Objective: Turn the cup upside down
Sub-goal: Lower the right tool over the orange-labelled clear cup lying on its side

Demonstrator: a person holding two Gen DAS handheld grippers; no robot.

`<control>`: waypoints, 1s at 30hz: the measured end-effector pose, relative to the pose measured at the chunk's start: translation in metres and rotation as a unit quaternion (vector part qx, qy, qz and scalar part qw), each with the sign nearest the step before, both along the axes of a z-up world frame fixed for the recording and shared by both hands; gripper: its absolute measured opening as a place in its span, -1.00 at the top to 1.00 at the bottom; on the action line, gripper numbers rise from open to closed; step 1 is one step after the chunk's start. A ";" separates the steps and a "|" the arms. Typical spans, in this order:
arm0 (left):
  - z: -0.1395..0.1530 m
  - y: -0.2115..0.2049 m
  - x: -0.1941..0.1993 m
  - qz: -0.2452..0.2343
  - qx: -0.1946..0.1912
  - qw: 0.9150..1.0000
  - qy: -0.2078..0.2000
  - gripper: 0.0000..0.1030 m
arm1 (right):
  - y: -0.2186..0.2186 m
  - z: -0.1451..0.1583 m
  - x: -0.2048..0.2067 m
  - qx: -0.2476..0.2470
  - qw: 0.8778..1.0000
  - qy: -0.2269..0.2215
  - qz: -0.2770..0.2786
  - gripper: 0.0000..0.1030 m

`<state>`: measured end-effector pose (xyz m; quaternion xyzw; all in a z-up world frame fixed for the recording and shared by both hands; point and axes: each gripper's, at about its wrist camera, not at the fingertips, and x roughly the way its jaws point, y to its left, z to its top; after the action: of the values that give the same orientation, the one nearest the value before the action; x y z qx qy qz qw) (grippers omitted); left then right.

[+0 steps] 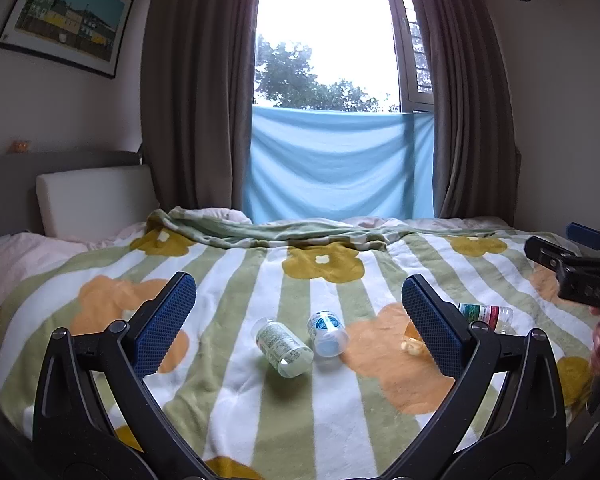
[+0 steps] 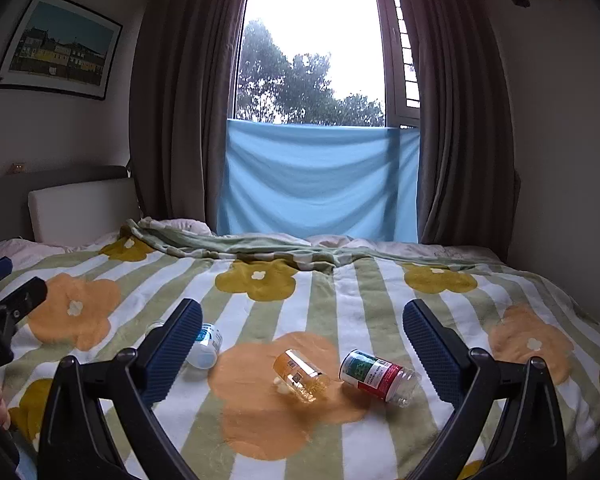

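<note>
Several small clear plastic cups lie on their sides on a striped flowered blanket (image 1: 292,412). In the left wrist view a green-labelled cup (image 1: 283,347) and a blue-labelled cup (image 1: 327,334) lie between the fingers of my open, empty left gripper (image 1: 298,322). A red-and-green cup (image 1: 487,315) and an orange cup (image 1: 413,341) lie partly behind its right finger. In the right wrist view my open, empty right gripper (image 2: 302,346) hovers over the orange cup (image 2: 301,376) and the red-and-green cup (image 2: 378,376). The blue-labelled cup (image 2: 208,346) lies by its left finger.
The bed fills the foreground, with a rumpled green blanket fold (image 1: 284,232) at the far side and a white headboard cushion (image 1: 94,196) at left. A blue cloth (image 1: 340,164) hangs below the window between brown curtains. The other gripper's body shows at each view's edge (image 1: 580,272).
</note>
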<state>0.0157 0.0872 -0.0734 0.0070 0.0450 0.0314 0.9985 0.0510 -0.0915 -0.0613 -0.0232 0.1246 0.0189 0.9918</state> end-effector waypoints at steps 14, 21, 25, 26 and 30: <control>-0.006 0.019 0.034 0.025 0.000 0.999 0.031 -0.99 | 0.000 -0.072 0.198 -0.096 0.956 0.246 0.127 -0.95; -0.016 0.025 0.060 0.032 -0.002 0.998 0.051 -0.99 | 0.013 -0.158 0.249 -0.175 0.889 0.390 0.162 -0.83; -0.024 0.029 0.069 0.032 -0.008 0.998 0.061 -0.99 | 0.016 -0.184 0.253 -0.211 0.860 0.429 0.175 -0.51; -0.026 0.029 0.071 0.033 -0.009 0.997 0.063 -0.99 | 0.015 -0.187 0.253 -0.214 0.857 0.434 0.178 -0.46; -0.031 0.032 0.075 0.033 -0.014 0.997 0.068 -0.99 | 0.012 -0.193 0.257 -0.219 0.848 0.448 0.177 -0.09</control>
<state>0.0903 0.1194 -0.1046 -0.0060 0.1133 0.0629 0.9916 0.3082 -0.0793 -0.2539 -0.2507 0.5502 0.1750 0.7771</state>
